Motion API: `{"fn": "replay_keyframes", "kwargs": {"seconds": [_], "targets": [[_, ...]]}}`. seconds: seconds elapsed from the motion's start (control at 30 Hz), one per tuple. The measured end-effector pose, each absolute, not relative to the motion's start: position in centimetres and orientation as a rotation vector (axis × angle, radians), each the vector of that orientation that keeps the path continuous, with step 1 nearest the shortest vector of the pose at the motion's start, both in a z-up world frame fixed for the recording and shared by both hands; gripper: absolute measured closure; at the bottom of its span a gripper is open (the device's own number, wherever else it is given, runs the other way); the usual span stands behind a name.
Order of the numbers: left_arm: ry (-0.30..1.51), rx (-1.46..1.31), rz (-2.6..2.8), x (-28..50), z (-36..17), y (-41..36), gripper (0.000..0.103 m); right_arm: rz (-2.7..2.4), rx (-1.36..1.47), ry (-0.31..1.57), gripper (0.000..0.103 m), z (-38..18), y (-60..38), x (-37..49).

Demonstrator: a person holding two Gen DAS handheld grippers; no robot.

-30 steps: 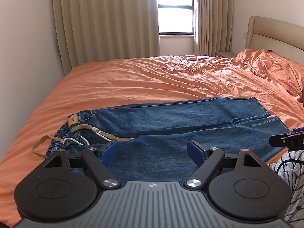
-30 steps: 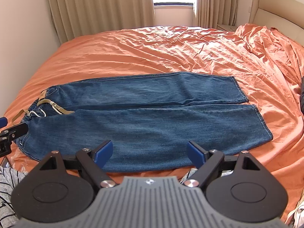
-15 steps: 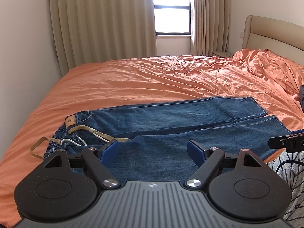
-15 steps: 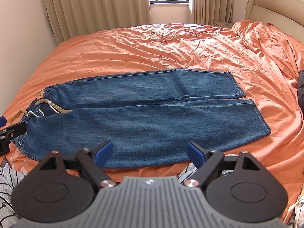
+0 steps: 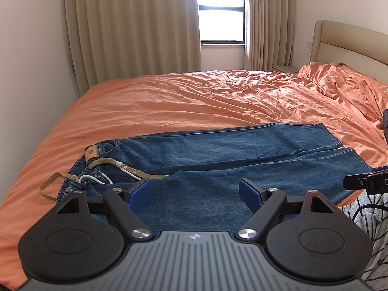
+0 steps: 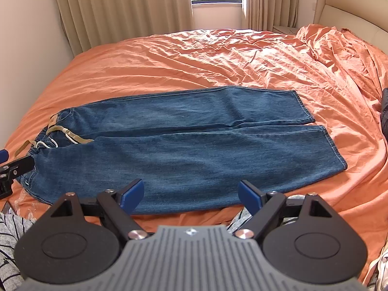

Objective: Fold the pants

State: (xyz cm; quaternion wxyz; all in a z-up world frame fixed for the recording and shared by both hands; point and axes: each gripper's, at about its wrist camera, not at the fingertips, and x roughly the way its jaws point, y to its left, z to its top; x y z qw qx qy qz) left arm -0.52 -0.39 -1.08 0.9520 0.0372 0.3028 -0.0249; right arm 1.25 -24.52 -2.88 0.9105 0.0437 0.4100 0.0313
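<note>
Blue jeans (image 5: pixel 218 152) lie flat on the orange bed (image 5: pixel 169 101), waist at the left with a tan belt (image 5: pixel 126 167) and white drawstring, leg hems at the right. They also show in the right wrist view (image 6: pixel 181 140). My left gripper (image 5: pixel 195 190) is open and empty, held above the near leg close to the waist. My right gripper (image 6: pixel 191 192) is open and empty, above the near edge of the jeans around mid-leg. Neither touches the cloth.
A beige headboard (image 5: pixel 349 43) stands at the right, curtains (image 5: pixel 133 29) and a window (image 5: pixel 220 7) at the back. Rumpled orange bedding (image 6: pixel 339 55) piles at the right. Patterned grey cloth (image 6: pixel 9 232) lies below the bed's near edge.
Both grippers have drawn back and tilted up a little, so the jeans sit lower and farther in view. The jaws stay open. The jeans have not moved.
</note>
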Motion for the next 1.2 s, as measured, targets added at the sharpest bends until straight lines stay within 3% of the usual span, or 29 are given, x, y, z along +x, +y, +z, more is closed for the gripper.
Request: {"fn": "replay_keyframes", "kwargs": {"seconds": [0.53, 0.63, 0.7, 0.77, 0.83, 0.97, 1.13, 1.2], "targets": [[0.618, -0.023, -0.096, 0.7, -1.7, 2.3, 0.009, 0.145, 0.109, 0.741, 0.022, -4.7, -25.4, 3.2], [0.634, -0.069, -0.091, 2.1, -1.9, 4.7, 0.017, 0.150, 0.110, 0.694, 0.022, -5.6, -26.1, 5.0], [0.654, -0.086, -0.077, 3.6, -2.2, 6.4, 0.029, 0.141, 0.112, 0.686, 0.023, -6.2, -26.5, 6.4], [0.682, -0.104, -0.049, 5.2, -2.6, 8.2, 0.038, 0.138, 0.124, 0.698, 0.028, -6.7, -26.7, 8.0], [0.705, -0.147, -0.015, 6.9, -3.1, 10.4, 0.048, 0.136, 0.147, 0.724, 0.041, -7.3, -27.0, 9.6], [0.770, -0.250, 0.057, 10.2, -4.6, 15.6, 0.067, 0.125, 0.147, 0.765, 0.050, -8.4, -26.5, 12.5], [0.842, -0.305, 0.088, 13.5, -6.6, 20.8, 0.067, 0.093, 0.136, 0.806, 0.050, -9.7, -26.0, 15.1], [0.869, -0.371, 0.091, 14.7, -7.3, 23.4, 0.061, 0.075, 0.131, 0.820, 0.050, -10.3, -25.9, 15.8]]}}
